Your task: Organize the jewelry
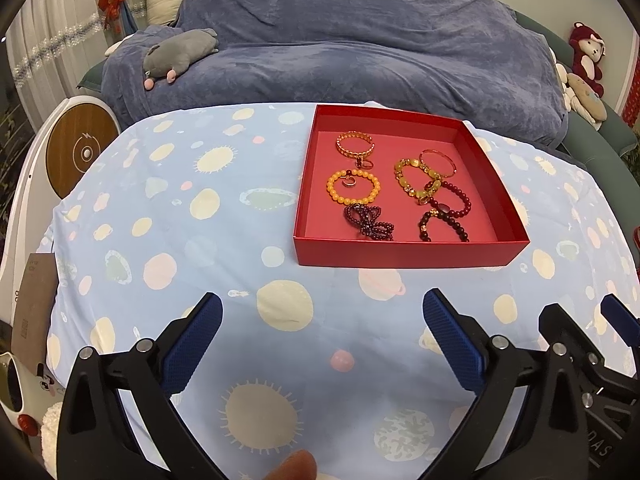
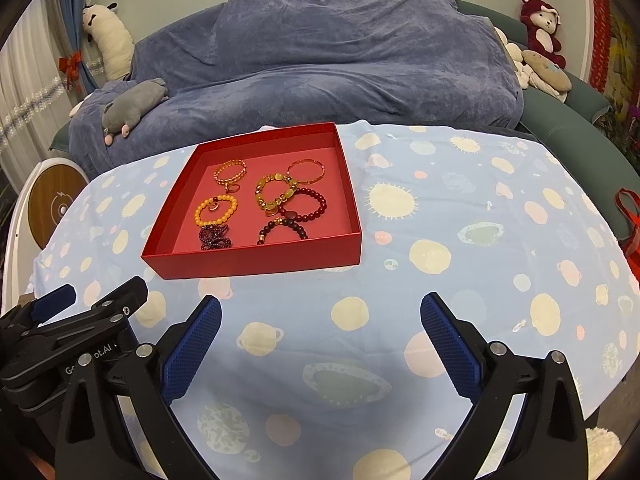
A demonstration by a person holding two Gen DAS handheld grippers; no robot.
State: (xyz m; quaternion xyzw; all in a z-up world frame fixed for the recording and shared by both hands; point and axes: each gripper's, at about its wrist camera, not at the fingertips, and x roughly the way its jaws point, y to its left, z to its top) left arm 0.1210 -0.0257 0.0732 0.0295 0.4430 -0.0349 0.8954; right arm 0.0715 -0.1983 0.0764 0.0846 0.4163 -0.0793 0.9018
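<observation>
A shallow red box (image 1: 404, 254) (image 2: 256, 262) stands on the table with the planet-print cloth. It holds several bracelets: a gold chain one (image 1: 355, 145), an orange bead one (image 1: 352, 192) (image 2: 216, 210), a yellow stone one (image 1: 416, 180) (image 2: 276, 194), a thin gold bangle (image 1: 438, 162) (image 2: 306, 172), dark red bead ones (image 1: 450, 202) (image 2: 308, 204) and a purple bead bow (image 1: 366, 222) (image 2: 214, 238). Two small rings lie among them. My left gripper (image 1: 322, 312) is open and empty in front of the box. My right gripper (image 2: 320, 312) is open and empty, right of the left one.
A sofa under a blue cover (image 1: 340, 40) stands behind the table with a grey plush toy (image 1: 176, 54) and a red plush toy (image 2: 542, 28). A round wooden-faced device (image 1: 78, 152) is at the left. A red strap (image 2: 628, 216) hangs at the right table edge.
</observation>
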